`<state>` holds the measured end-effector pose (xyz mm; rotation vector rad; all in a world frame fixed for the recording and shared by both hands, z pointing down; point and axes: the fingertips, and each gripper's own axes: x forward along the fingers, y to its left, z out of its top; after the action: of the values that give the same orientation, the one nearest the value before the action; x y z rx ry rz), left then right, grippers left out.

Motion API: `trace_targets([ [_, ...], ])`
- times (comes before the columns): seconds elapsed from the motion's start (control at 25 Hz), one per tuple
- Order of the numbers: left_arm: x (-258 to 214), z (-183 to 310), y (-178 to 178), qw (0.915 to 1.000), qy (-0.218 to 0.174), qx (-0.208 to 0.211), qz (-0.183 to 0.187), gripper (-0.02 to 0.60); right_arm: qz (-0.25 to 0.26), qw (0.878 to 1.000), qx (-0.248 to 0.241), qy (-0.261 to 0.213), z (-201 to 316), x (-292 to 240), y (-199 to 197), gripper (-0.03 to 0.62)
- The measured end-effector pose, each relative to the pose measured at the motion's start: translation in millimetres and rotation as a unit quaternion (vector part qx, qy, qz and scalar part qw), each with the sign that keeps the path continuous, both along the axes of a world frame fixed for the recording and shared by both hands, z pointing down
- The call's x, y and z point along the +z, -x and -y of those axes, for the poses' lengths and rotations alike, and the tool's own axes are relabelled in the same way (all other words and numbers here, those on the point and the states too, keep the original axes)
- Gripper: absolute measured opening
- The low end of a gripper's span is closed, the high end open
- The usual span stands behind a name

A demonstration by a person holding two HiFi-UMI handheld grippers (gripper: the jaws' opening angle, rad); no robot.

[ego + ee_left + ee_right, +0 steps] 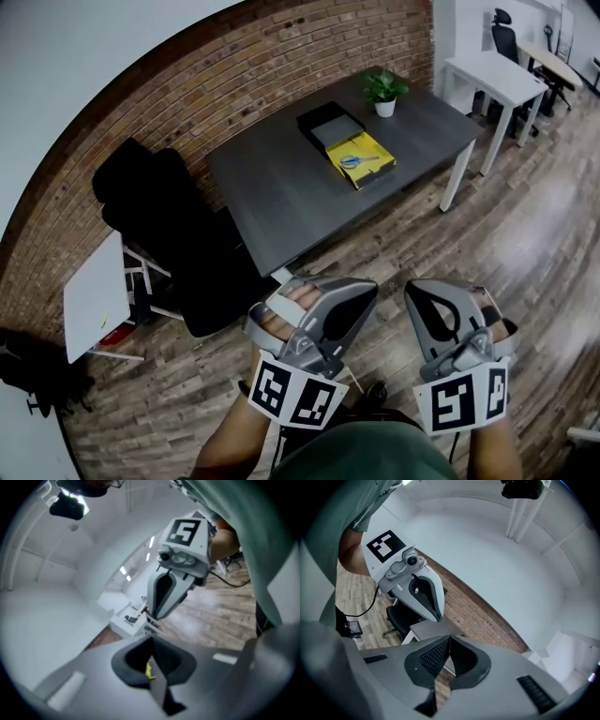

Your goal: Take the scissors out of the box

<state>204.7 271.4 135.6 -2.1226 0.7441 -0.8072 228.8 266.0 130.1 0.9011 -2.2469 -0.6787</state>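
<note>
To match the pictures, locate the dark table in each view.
Head view: dark table, upper centre.
Left gripper view: cannot be made out.
Right gripper view: its corner, near centre.
Shared landmark: wood floor, in all three views.

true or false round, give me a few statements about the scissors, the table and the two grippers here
1. The scissors lie in the yellow box. True.
2. The right gripper holds the scissors. False: its jaws are together on nothing, well short of the table.
3. A potted plant stands on the same table. True.
4. The table under the box is white. False: it is dark grey.
5. The left gripper has its jaws together too. True.
</note>
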Motion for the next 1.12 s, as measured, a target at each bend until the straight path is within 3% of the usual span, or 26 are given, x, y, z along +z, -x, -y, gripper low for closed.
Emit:
trace_targets([
  [0.48, 17.1, 70.0, -7.7, 0.9999, 0.016, 0.006, -0.002, 0.000, -0.002, 1.000, 0.005, 0.015, 64.5, 14.9, -6.3, 0.008],
  [0.76, 25.2, 141.4, -4.1, 0.9993, 0.025, 0.025, -0.008, 0.000, -0.007, 0.999, 0.018, 0.025, 134.3, 20.9, 3.1, 0.008],
  [1.12, 36.7, 238.5, 25.3, 0.9983, 0.045, 0.038, -0.002, 0.000, -0.001, 0.998, 0.033, 0.049, 236.0, 34.9, 34.8, 0.008],
])
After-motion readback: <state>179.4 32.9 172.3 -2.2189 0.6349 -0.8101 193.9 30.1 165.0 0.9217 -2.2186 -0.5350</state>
